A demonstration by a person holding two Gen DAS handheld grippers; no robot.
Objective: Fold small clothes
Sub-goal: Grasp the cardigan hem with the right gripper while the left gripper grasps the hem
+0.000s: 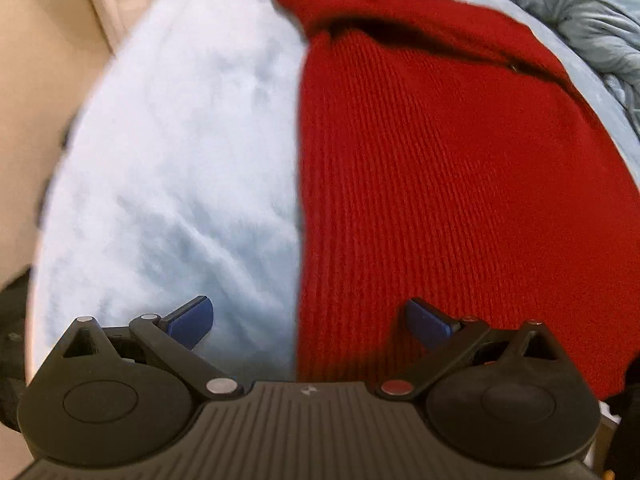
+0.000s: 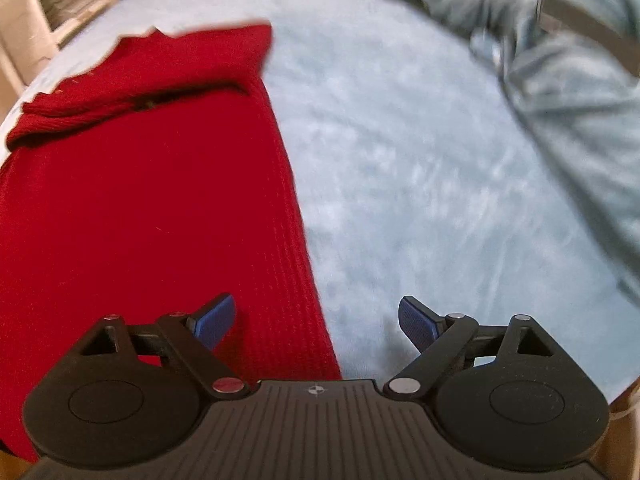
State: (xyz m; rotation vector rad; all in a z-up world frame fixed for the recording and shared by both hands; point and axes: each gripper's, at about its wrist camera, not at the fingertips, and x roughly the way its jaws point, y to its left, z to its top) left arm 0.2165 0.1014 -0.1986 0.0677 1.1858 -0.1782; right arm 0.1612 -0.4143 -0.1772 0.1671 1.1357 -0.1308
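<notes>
In the left wrist view the left hand-held gripper (image 1: 308, 322) stands with its jaws apart and nothing between them, straddling the left edge of a red knitted sweater (image 1: 440, 180) that fills the right half of the frame on a pale blue blanket (image 1: 168, 152). In the right wrist view the sweater (image 2: 140, 200) fills the left half. There the right hand-held gripper (image 2: 316, 322) is likewise spread wide and empty over the sweater's right edge, with a crumpled grey-blue cloth (image 2: 560, 100) at upper right.

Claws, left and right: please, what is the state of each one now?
Left claw: open, holding nothing, above the red sweater edge.
Right claw: open, holding nothing.
</notes>
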